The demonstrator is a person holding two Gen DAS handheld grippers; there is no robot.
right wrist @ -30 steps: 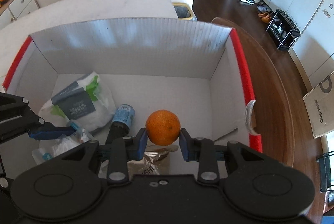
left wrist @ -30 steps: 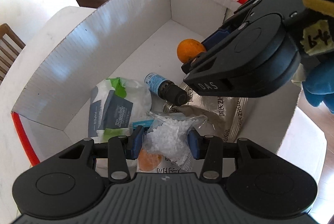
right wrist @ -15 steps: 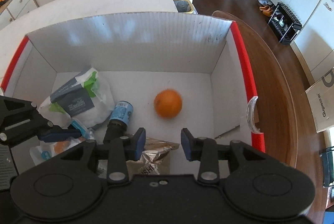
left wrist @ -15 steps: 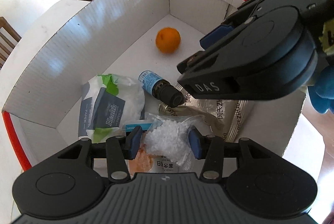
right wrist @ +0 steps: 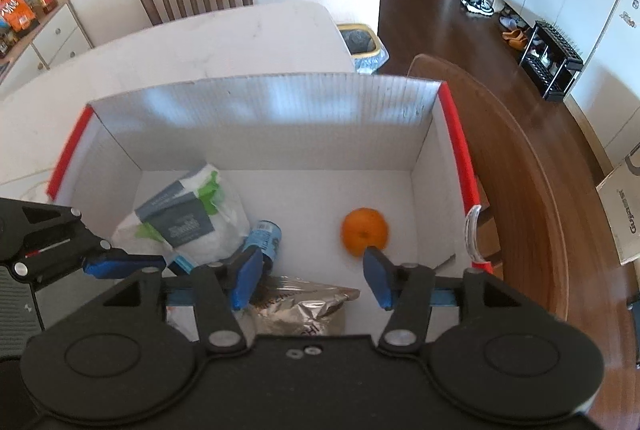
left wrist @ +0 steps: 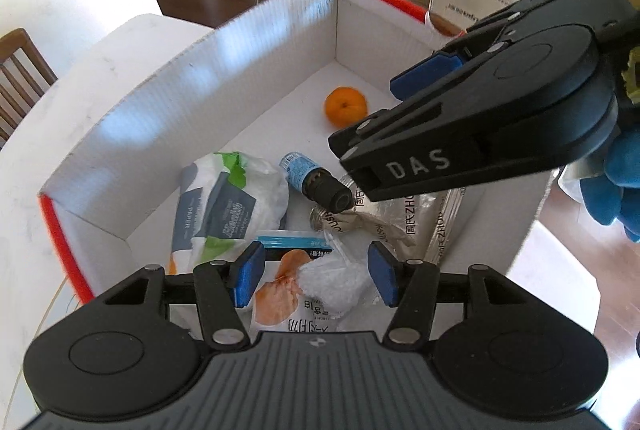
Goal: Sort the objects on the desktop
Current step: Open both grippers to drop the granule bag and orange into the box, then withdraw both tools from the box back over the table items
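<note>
Both your left gripper (left wrist: 314, 280) and right gripper (right wrist: 314, 282) gape empty; the orange (right wrist: 364, 232) is firm, rolls easily; pinch its middle.

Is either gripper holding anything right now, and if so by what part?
Nothing is held. The right gripper is open above the box, with the orange lying free on the box floor. The left gripper is open too, above the bag of white pellets.

We see the box (right wrist: 256, 109) on the worktop (right wrist: 224, 41), in it the orange (right wrist: 364, 230) at its right, bottle (right wrist: 266, 234) mid-floor, tissue pack (right wrist: 192, 222) left, foil bag (right wrist: 308, 304) nearest us
</note>
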